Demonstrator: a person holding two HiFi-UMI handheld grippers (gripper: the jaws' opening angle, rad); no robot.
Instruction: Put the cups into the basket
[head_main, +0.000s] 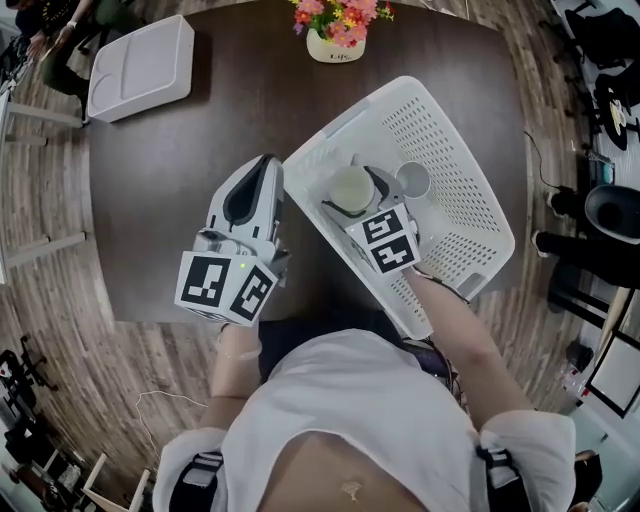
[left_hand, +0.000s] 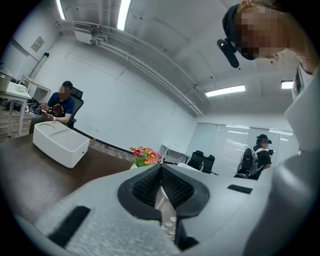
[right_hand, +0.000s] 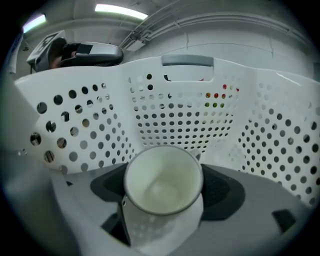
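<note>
A white perforated basket (head_main: 470, 180) lies on the dark table, tilted toward me. My right gripper (head_main: 352, 196) is inside it, shut on a pale cup (head_main: 350, 188) held upright; the right gripper view shows this cup (right_hand: 163, 180) gripped between the jaws, open mouth up, with the basket wall (right_hand: 185, 110) behind. A second cup (head_main: 413, 181) sits in the basket just right of the held one. My left gripper (head_main: 262, 168) hovers over the table left of the basket, shut and empty, as the left gripper view (left_hand: 161, 167) confirms.
A white lidded box (head_main: 140, 68) rests at the table's far left corner. A vase of pink and orange flowers (head_main: 338, 22) stands at the far edge. Chairs and people sit around the room beyond the table (head_main: 180, 200).
</note>
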